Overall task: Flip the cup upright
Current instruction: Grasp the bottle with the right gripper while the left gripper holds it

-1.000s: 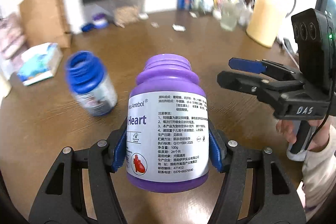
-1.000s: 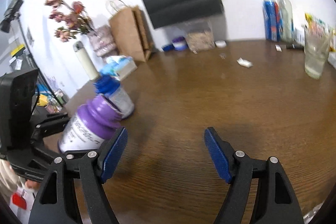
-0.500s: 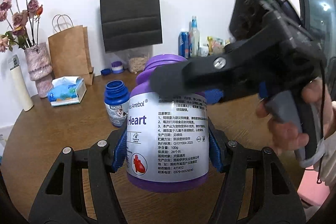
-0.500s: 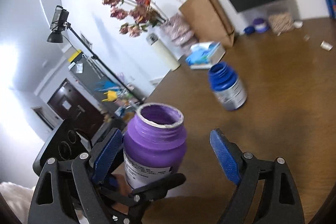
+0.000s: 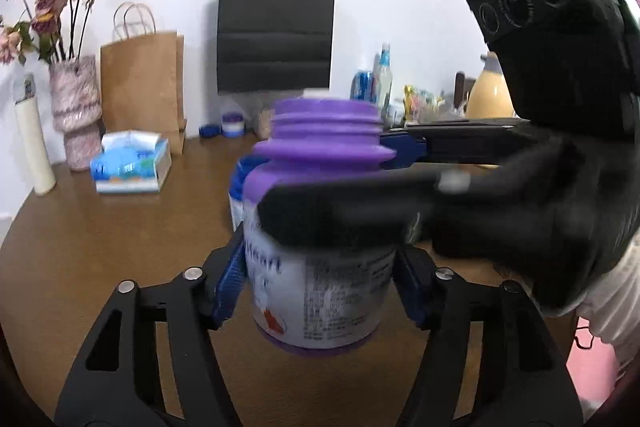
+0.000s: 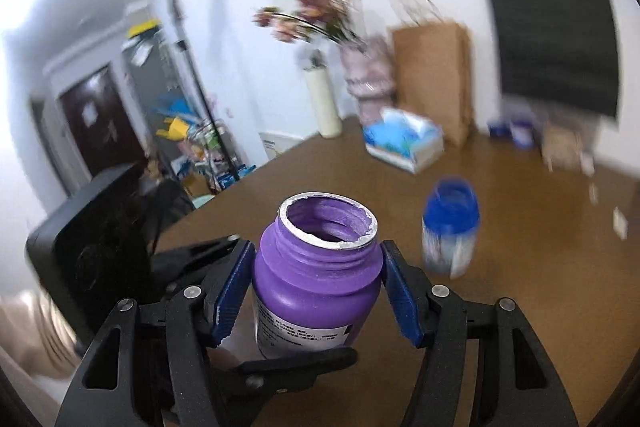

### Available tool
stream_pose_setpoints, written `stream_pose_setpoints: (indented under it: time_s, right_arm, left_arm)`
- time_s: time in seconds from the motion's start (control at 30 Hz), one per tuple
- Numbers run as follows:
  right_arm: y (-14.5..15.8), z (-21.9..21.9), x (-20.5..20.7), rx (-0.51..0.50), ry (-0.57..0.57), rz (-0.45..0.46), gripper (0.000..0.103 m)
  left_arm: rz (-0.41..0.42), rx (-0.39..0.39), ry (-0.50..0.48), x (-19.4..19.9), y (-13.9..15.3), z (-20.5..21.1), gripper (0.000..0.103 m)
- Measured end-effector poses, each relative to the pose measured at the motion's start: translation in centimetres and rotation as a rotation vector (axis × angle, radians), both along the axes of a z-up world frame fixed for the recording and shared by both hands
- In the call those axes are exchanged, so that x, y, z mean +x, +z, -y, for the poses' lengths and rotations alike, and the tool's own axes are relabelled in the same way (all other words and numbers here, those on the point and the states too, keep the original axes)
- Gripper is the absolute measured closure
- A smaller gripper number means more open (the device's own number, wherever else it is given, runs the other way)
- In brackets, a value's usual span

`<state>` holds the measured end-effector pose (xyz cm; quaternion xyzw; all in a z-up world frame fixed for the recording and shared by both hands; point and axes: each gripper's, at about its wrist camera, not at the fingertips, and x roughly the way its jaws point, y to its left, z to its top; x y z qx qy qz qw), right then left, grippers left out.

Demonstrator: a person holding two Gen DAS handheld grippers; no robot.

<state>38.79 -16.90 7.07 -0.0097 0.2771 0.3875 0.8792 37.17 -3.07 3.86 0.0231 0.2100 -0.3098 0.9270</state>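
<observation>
The cup is an open purple bottle with a white label, upright with its mouth up, above the brown table. My left gripper is shut on its lower body, a blue pad on each side. From the right, my right gripper reaches across and its pads press the purple shoulder just under the threaded neck. In the left wrist view its near finger hides part of the label. In the right wrist view a left finger crosses below the bottle.
A blue-necked bottle stands on the table just behind. Further back are a tissue box, a brown paper bag, a black bag, a flower vase and a yellow jug. A sleeve shows at right.
My right gripper has swung in around the bottle and narrowed its jaws onto the shoulder. My left gripper has kept its hold, and the bottle now looks level and upright.
</observation>
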Motion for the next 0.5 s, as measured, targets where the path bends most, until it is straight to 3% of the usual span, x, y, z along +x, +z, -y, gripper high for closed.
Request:
stream_pose_setpoints:
  time_s: [0.1,0.23,0.33,0.5]
  right_arm:
    - [1.6,-2.4,1.0,-0.118,0.029,0.131,0.035]
    - [2.4,-5.2,4.1,-0.241,0.104,0.303,0.035]
    - [1.6,-7.1,8.5,-0.265,0.166,0.314,0.035]
    - [0.5,-9.5,12.8,-0.283,0.233,0.308,0.034]
  left_arm:
    - [0.056,-0.007,0.046,2.5,1.0,-0.4,0.043]
    - [0.036,-0.014,0.121,7.3,1.3,-1.4,0.043]
    - [0.049,0.061,0.209,10.2,0.9,-2.0,0.043]
    - [0.012,0.066,0.300,13.4,-0.2,-3.2,0.043]
